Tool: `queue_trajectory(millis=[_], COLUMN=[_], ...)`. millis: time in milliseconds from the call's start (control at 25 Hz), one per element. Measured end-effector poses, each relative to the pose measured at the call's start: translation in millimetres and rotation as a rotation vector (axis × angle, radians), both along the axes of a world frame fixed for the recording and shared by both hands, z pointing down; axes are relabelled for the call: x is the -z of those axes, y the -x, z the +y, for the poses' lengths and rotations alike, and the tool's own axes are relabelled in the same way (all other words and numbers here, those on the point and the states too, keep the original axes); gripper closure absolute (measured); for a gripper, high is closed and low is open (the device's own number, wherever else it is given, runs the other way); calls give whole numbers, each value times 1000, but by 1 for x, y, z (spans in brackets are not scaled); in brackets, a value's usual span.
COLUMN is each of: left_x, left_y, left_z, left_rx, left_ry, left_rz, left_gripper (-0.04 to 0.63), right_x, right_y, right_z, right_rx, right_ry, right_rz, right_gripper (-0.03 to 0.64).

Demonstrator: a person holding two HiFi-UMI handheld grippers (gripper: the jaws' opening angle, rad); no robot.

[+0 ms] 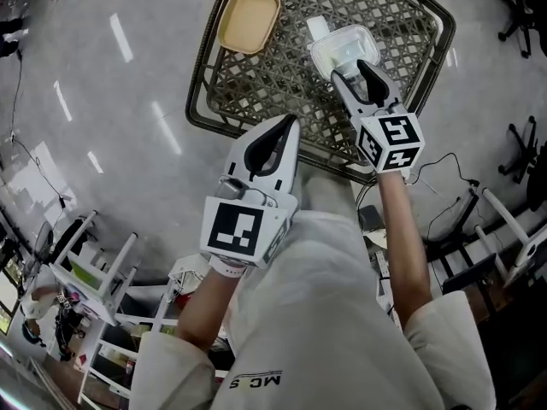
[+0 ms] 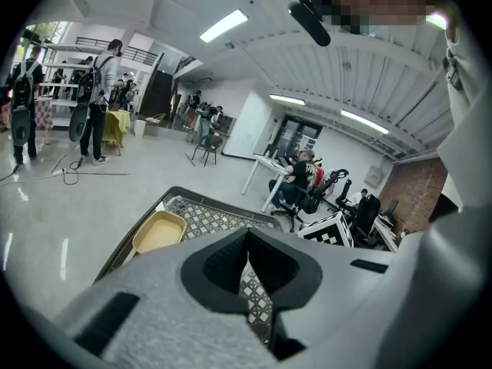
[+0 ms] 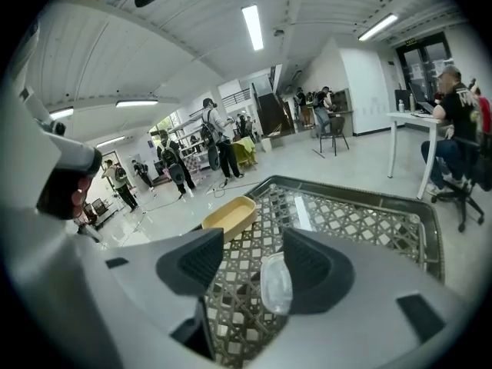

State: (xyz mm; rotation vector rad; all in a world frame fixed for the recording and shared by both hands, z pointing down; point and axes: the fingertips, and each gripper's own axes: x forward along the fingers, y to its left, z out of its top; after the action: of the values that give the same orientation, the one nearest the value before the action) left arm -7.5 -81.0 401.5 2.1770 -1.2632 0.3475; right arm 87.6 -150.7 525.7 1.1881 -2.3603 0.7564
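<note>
From the head view: looking down on a brown woven table (image 1: 282, 84) with a dark rim. At its far left corner, a shallow yellow plastic tray (image 1: 249, 18). To the right of that, a clear plastic box (image 1: 338, 45) with a lid, lying flat on the weave. Over the near end of the box, the right tongs (image 1: 351, 67), spread apart and not squeezing anything. Lower down, over the near edge of the table, the left tongs (image 1: 291, 122), well apart from box and tray. From the left gripper view: the left tongs (image 2: 247, 241) pressed tip to tip, closed, with nothing caught between, only the weave of the table (image 2: 207, 220) far below. Ahead and to the left, the yellow plastic tray (image 2: 159, 233). From the right gripper view: the right tongs (image 3: 254, 244) wide open, with the thin rim of the clear plastic box (image 3: 275, 284) showing in the gap, just beside the right-hand pad; touching or not, hard to tell. Further on and to the left, the yellow plastic tray (image 3: 229, 215) again, on the same table (image 3: 346, 221). As for handling the box: likely very light, thin and a bit bendy, smooth and slippery too, easy to dent or pop open under a hard squeeze. Best taken by the rim at the near end, where lid and box meet and feel stiffest, with a soft, even pinch.
</note>
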Motion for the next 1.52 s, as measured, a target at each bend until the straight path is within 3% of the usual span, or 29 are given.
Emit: queue_trajectory(millis=[800, 1160, 1520], left_x=[-36, -47, -50], left_y=[23, 28, 26], left_z=[-2, 1, 0], left_rx=[-5, -21, -25], left_ry=[80, 104, 109], left_rz=[11, 0, 3], left_gripper=[569, 569, 569], right_x=[-122, -157, -161], right_y=[27, 29, 32], right_z=[0, -6, -9], right_rx=[73, 103, 68], right_ry=[141, 159, 138], right_rz=[191, 299, 369], right_gripper=[321, 318, 319])
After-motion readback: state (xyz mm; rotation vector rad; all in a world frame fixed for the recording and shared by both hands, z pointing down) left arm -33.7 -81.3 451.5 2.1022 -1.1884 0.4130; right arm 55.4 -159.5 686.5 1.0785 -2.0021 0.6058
